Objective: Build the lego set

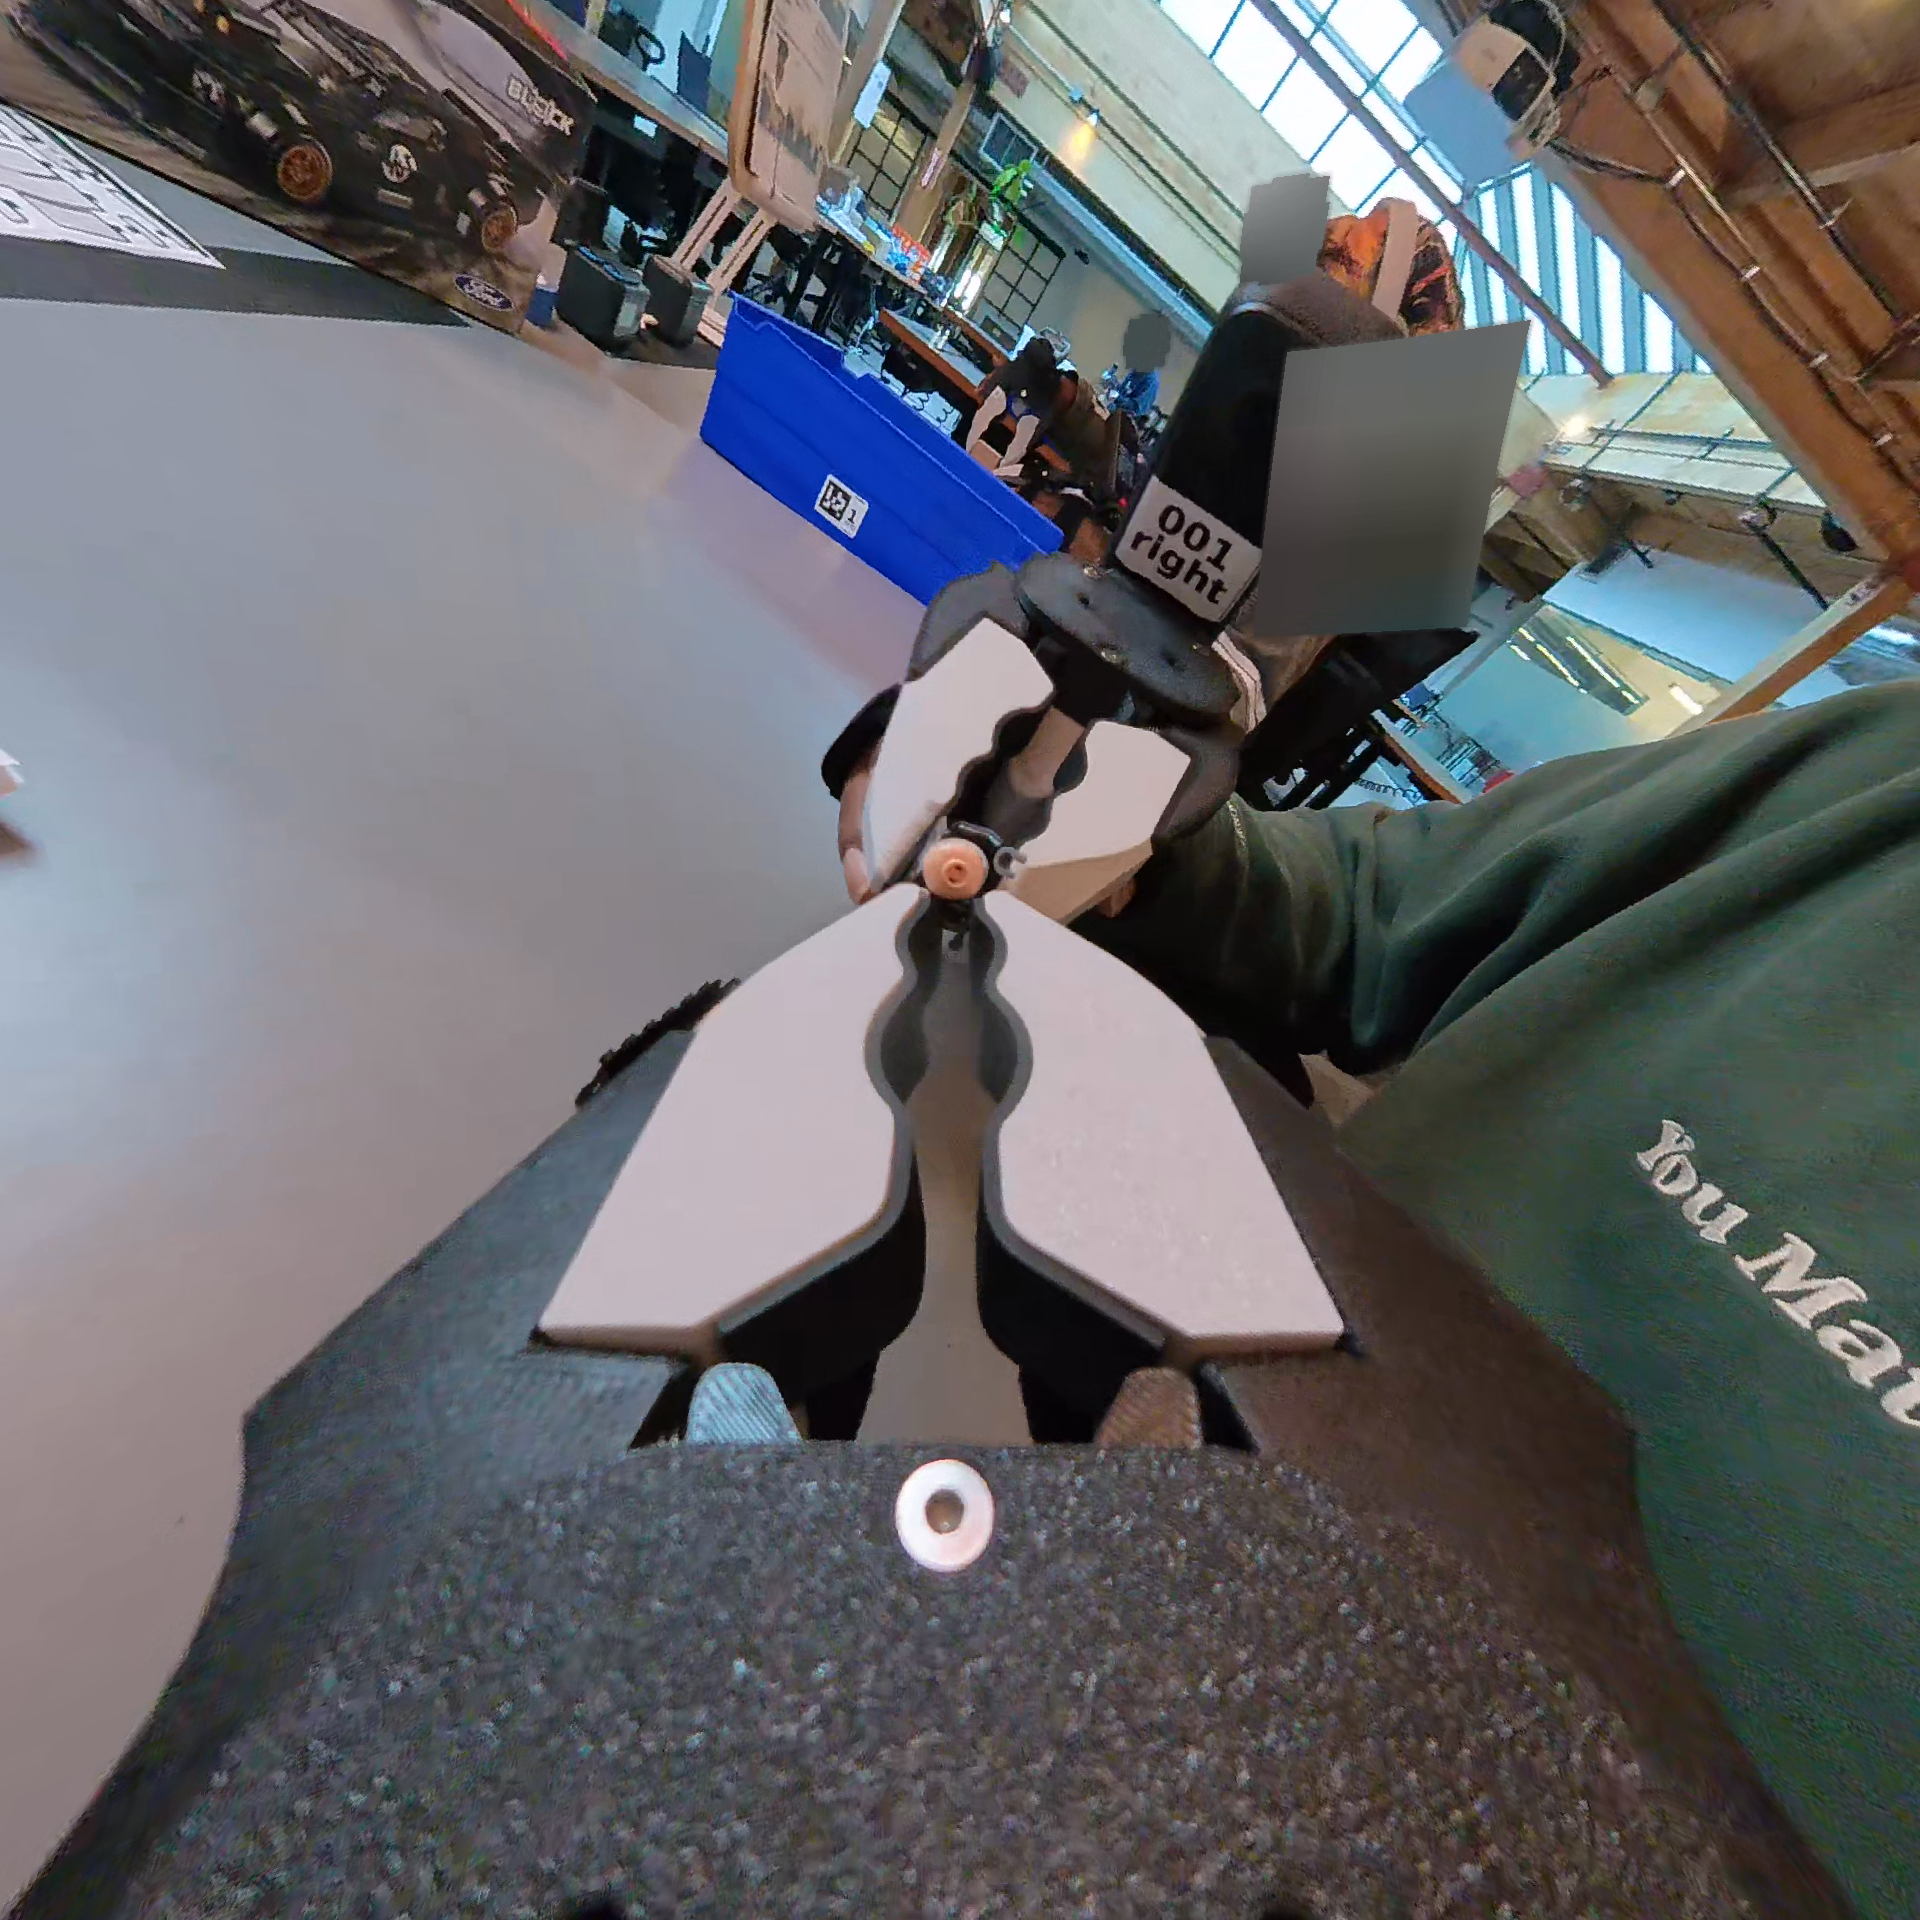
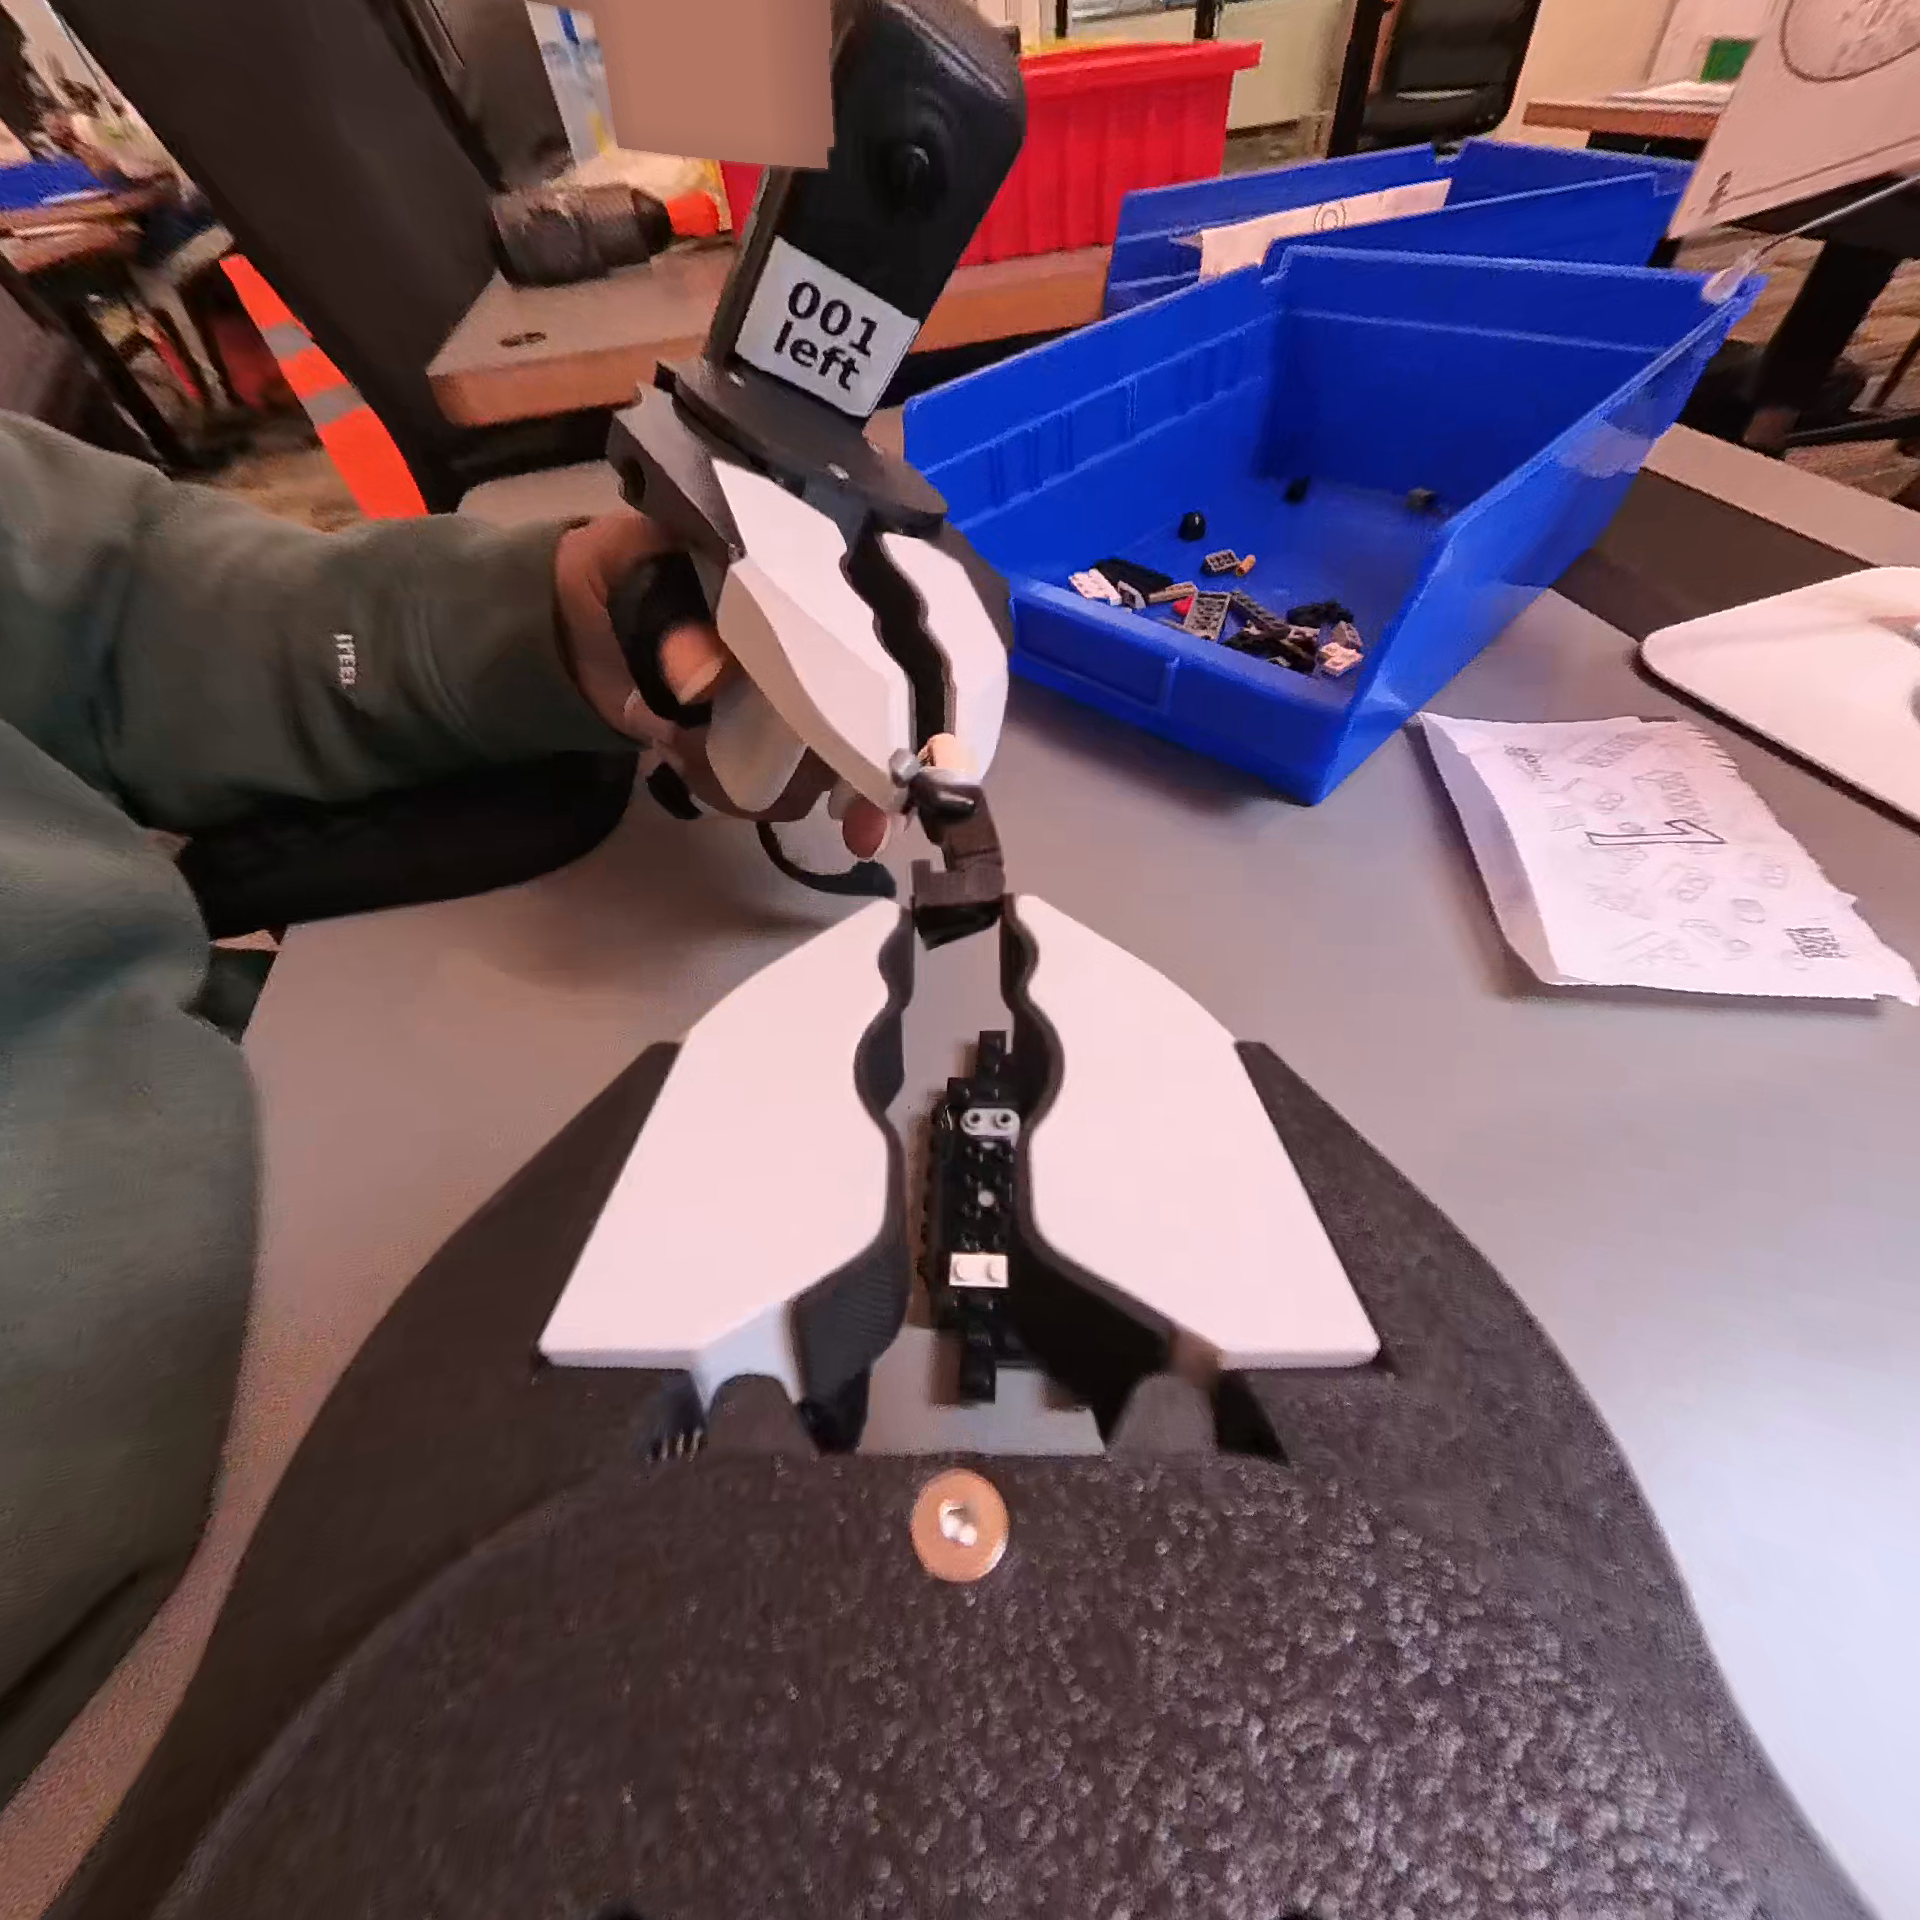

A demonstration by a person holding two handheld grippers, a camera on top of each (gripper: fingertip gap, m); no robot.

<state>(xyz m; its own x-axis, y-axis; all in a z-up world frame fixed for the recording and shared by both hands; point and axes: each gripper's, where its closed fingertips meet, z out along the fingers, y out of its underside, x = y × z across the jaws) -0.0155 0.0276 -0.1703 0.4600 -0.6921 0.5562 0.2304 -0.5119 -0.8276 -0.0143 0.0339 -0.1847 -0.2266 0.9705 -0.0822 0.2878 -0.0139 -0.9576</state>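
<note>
**A:** In the left wrist view, what does the tool hold?

**B:** The left gripper [image 1: 943, 912] is at the middle of the frame, its fingers pressed almost together on a small tan piece [image 1: 956, 869]. The right gripper [image 1: 982, 847] meets it tip to tip from above. A green sleeve [image 1: 1558, 883] fills the right side.

**A:** And the surface there?

**B:** A grey table [image 1: 312, 727]. One blue bin [image 1: 862, 457] is above centre and a box with a car picture [image 1: 312, 135] is in the upper left. Behind them is a big workshop hall with roof windows and wooden beams.

**A:** Now the right wrist view.

**B:** The right gripper is clamped on a dark brick part [image 2: 951, 899] just above centre. This part reaches up to the tan piece in the other tool, and I judge the two are being joined; I cannot tell if they are already seated. Under the fingers, on the table, lies a long black brick assembly [image 2: 977, 1195], already built.

**A:** What is left loose?

**B:** Several bricks [image 2: 1226, 613] lie in the open bin [image 2: 1507, 416] at the upper right. A sheet with drawings [image 2: 1662, 852] and a white tray [image 2: 1808, 675] are at the right edge, and a red bin [image 2: 1122, 125] is at the top.
</note>
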